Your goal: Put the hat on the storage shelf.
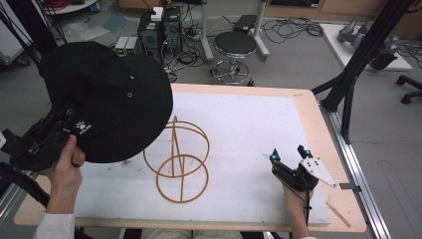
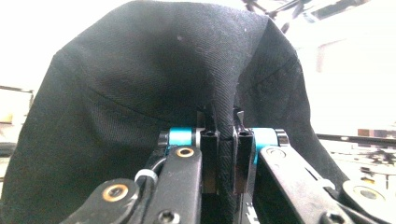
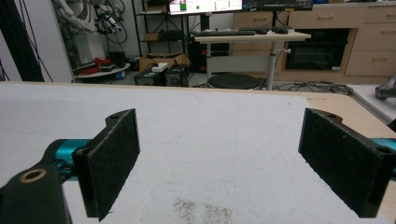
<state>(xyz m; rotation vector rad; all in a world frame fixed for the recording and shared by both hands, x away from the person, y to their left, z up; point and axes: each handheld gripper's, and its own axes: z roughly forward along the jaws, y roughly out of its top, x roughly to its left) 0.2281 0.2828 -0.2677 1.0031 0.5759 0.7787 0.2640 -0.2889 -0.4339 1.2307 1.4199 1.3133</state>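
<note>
Left claw [image 2: 226, 140] closed on a fold of the black hat [image 1: 107, 97], jaws pressed on the cloth from both sides. Hat lifted above the left part of the table [image 1: 308, 107], hanging partly over the wooden ring stand [image 1: 179, 159]. Stand upright on the white mat [image 1: 249, 129], near the middle. Right claw [image 1: 290, 154] wide open, with nothing between the pads [image 3: 114, 161], low over the mat at the near right, well apart from the stand.
</note>
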